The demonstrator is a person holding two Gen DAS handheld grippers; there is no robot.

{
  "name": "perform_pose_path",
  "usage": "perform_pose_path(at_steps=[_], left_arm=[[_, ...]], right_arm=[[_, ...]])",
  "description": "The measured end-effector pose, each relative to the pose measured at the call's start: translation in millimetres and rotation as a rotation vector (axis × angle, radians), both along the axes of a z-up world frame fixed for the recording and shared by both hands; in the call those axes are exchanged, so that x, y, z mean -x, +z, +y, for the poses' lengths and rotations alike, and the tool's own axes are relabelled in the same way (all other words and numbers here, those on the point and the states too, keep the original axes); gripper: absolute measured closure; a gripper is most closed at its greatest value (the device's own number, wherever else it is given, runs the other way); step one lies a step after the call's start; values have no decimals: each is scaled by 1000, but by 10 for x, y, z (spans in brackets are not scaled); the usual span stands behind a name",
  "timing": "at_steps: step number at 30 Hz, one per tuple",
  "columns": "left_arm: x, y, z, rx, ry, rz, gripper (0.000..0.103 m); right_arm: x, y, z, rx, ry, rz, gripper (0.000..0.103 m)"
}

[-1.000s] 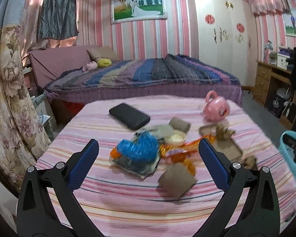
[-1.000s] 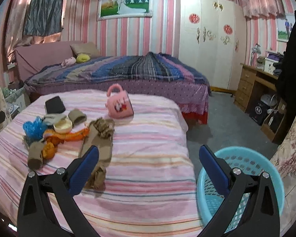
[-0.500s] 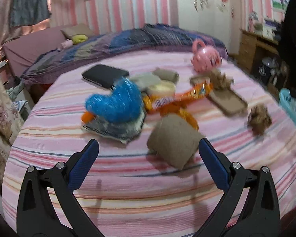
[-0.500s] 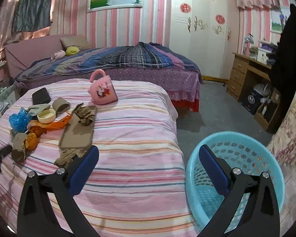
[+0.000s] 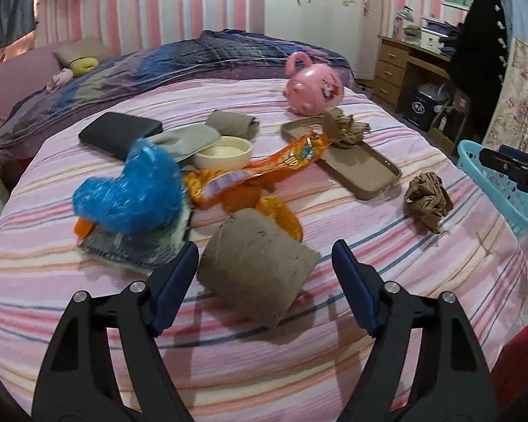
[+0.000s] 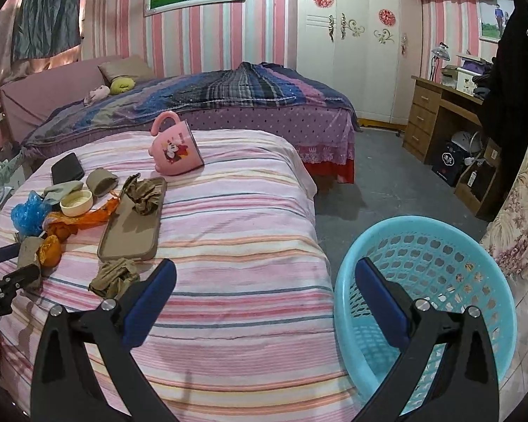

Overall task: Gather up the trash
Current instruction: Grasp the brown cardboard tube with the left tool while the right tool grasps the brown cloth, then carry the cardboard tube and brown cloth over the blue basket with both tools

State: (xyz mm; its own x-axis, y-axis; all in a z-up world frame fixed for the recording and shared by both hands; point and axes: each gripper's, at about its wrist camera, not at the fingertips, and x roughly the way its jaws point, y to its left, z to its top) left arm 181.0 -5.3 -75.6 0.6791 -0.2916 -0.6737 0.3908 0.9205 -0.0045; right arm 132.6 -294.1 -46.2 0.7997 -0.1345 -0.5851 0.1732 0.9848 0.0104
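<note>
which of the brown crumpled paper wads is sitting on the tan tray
The crumpled wad at the tray's far end, near the pink cup. The other wad lies off it, on the striped bedspread.

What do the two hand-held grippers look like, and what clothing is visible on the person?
Each hand-held gripper, left and right, has two black plastic arms with silver rivets and dark blue pads on the fingers. White lettering marks the right one's side. A red sleeve shows at the edge.

Each black gripper [image 5: 264, 263] bears blue pads [image 5: 179, 281] and silver screws.
</note>
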Motion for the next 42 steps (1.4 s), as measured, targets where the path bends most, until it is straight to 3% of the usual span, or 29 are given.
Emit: perform_pose_path(at_steps=[3,11,17,27,36,42], left_arm=[[15,12,-21,5,-16,1,37],[166,105,-32,-31,-2,-35,42],[295,415,261,38,109,-105,42],[284,608,614,-7,383,-158,41],[171,549,681,-13,454,-124,41],[148,525,610,-23,450,-125,41]], right_arm=[[0,-5,17,13,1,4,4],[17,15,32,8,7,0,4],[39,24,132,15,40,-13,4],[72,32,521,47,164,-42,4],[-162,-174,866,65,253,28,4],[-294,-285,942,32,319,83,22]])
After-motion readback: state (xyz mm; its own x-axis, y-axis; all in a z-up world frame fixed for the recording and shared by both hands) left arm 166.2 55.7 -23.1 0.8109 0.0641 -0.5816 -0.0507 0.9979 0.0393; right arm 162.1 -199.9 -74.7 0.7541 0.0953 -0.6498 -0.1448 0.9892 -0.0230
